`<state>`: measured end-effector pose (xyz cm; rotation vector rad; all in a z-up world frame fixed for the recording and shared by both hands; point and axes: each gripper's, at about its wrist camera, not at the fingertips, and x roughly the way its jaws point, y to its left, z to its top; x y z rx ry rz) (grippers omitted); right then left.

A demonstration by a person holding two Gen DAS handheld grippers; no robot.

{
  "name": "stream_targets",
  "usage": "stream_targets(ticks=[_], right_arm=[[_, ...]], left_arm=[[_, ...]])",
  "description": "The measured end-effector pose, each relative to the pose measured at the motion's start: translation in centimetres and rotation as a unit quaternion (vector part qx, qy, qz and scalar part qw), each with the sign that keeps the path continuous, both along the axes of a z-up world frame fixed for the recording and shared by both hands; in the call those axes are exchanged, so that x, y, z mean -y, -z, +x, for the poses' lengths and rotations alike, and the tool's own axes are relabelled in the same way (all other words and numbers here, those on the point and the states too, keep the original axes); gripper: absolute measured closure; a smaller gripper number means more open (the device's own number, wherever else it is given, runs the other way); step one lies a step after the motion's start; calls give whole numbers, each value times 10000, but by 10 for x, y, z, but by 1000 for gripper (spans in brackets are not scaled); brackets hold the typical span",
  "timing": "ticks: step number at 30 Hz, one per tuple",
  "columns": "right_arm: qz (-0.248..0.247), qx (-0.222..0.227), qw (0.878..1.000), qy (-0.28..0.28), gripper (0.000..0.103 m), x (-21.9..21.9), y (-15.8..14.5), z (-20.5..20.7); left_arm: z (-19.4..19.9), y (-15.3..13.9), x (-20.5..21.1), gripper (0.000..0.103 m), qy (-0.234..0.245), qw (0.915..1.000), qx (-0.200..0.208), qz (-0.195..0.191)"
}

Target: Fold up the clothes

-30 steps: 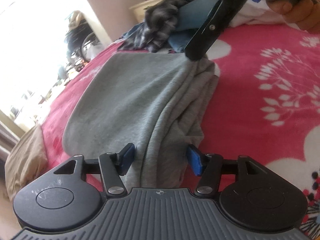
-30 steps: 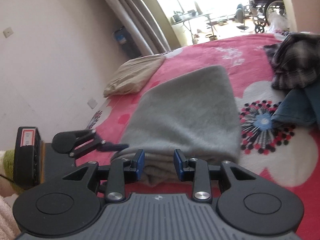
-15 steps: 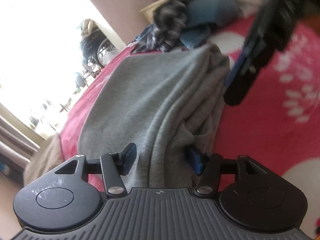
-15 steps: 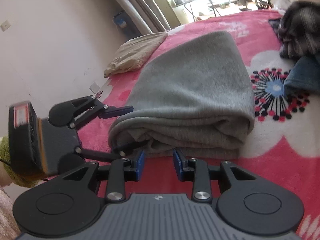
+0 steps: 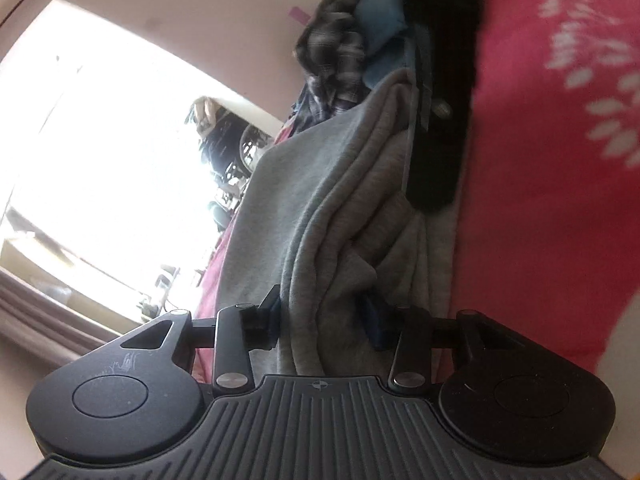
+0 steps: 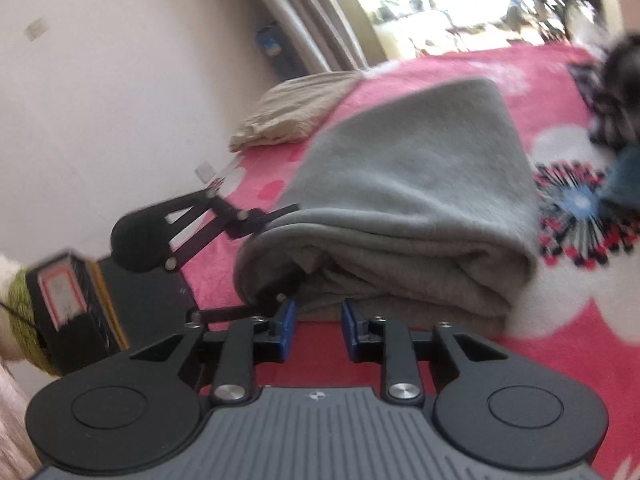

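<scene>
Fingers of the left gripper (image 5: 324, 320) had just been closing and pinched the bunched edge of the grey garment (image 5: 320, 200), whose stacked folds ran away ahead of them on the pink bedspread (image 5: 540, 200); a good grip would gather every layer before lifting. In the right wrist view, the right gripper (image 6: 316, 330) had just been narrowing, its fingers slightly apart with nothing between, the thick, soft, folded garment (image 6: 420, 184) just ahead; they should reach its lower edge first.
</scene>
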<state>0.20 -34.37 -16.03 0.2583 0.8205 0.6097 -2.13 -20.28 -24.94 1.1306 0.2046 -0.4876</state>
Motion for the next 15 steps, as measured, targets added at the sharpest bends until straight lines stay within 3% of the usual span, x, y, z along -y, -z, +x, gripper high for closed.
stream_targets(ticks=[3, 7, 10, 15], right_arm=[[-195, 243, 9994, -122, 87, -10, -1, -2], [-497, 473, 9974, -243, 93, -25, 7, 2], [-751, 636, 9947, -303, 95, -35, 16, 9], [-960, 836, 9919, -52, 103, -44, 34, 26]], left_arm=[[-4, 3, 0, 63, 79, 9999, 94, 61], [1, -11, -5, 64, -30, 9992, -225, -329], [-1, -13, -5, 66, -2, 9991, -233, -351], [-2, -12, -3, 67, 2, 9990, -274, -358]])
